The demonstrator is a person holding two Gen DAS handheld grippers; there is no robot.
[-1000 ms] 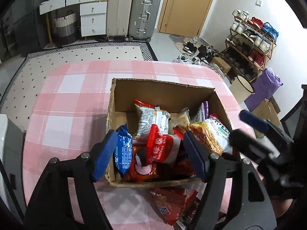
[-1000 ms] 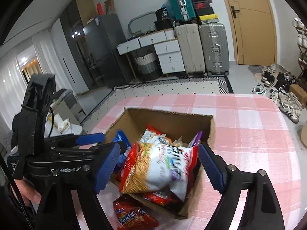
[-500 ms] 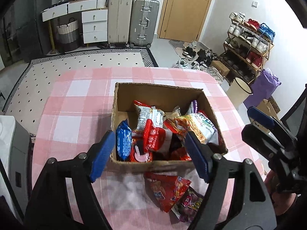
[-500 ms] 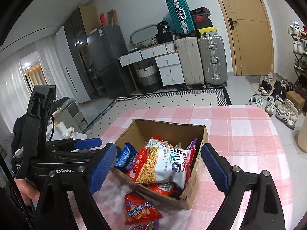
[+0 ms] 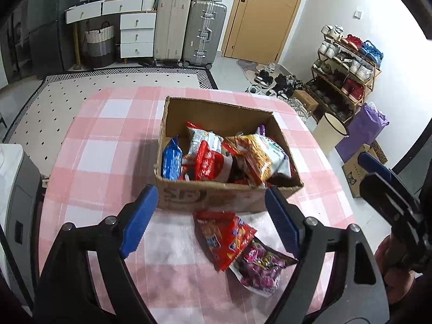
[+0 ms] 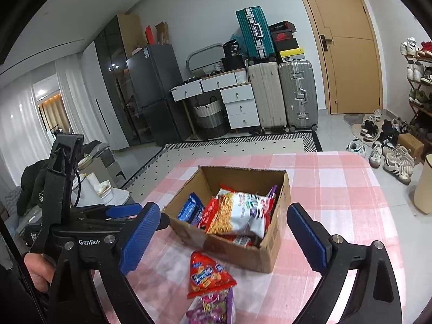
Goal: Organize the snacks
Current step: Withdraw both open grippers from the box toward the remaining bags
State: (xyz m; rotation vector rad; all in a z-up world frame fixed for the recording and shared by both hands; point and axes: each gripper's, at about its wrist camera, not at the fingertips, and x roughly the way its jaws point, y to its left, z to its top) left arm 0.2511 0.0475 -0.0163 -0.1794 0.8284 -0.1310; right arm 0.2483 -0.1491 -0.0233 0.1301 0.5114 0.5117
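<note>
both tools, left tool (image 5: 209, 222) and right tool (image 6: 225, 236), released and just widening with nothing gripped; overfull box (image 5: 216, 198) risks spilling noodle bag (image 5: 256, 156) if red pack (image 5: 225, 236) or purple pack (image 5: 260, 270) get crammed in.

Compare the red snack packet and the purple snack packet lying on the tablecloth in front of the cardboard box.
The red foil snack packet lies nearer the brown cardboard box; the purple foil snack packet lies farther from it. The red packet rests on top, overlapping the purple packet's edge, so the purple one is partly covered. The red packet carries blue and yellow print; the purple one, pink and yellow. Both lie flat outside the box on the pink checked tablecloth.
</note>
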